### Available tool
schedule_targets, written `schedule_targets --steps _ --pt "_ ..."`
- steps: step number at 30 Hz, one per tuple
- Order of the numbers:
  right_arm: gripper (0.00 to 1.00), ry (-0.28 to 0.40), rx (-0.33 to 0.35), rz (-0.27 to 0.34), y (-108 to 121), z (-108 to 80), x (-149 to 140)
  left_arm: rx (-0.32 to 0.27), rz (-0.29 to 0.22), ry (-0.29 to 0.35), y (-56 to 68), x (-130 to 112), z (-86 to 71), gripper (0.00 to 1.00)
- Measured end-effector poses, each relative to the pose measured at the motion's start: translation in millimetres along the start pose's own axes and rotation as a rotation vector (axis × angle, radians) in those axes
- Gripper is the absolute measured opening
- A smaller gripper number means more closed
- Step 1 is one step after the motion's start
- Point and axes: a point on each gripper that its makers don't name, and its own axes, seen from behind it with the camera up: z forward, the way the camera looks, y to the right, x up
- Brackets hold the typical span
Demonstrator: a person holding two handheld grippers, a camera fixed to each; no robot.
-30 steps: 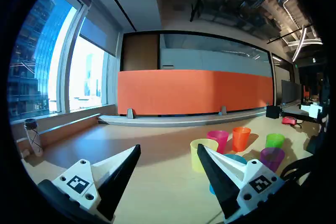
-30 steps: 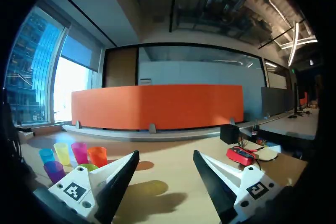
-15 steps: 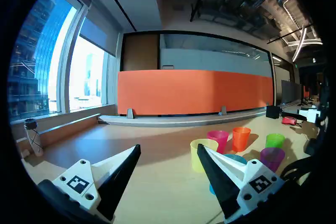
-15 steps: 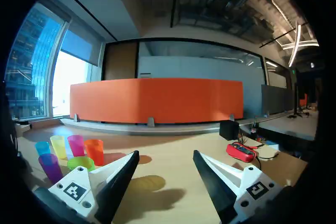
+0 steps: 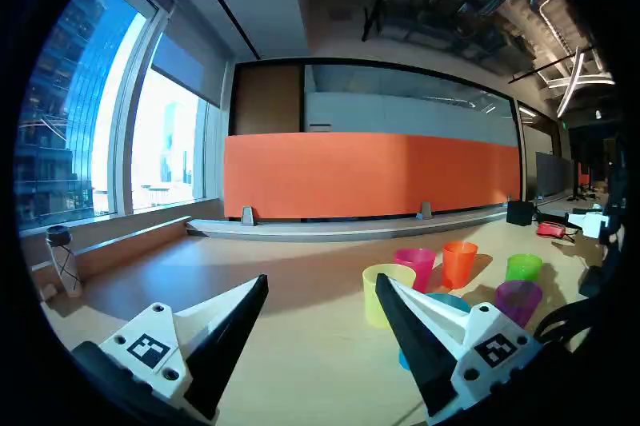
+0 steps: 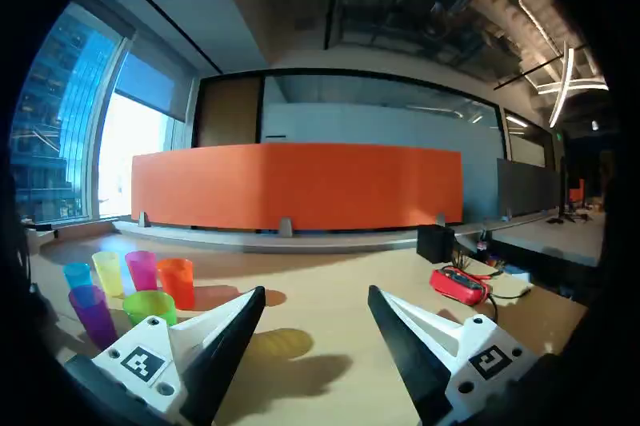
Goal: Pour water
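Coloured plastic cups [image 5: 458, 262] are grouped close together on the wooden counter [image 5: 304, 362], well short of its far edge, presumably for easy pouring between them. The left gripper [image 5: 320, 278] and the right gripper [image 6: 314, 290] are held wide and empty above the counter; which cup holds water cannot be told

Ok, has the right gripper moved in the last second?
Yes. In its own view the orange partition and orange cup sit higher than before, so the right gripper has dipped or tilted downward.
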Motion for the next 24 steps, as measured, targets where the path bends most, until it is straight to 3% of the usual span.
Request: schedule_targets --steps 24 --pt "0.99 0.002 0.006 0.001 -2.5 -1.5 -1.4 0.0 0.0 0.0 0.1 -0.2 0.5 1.0"
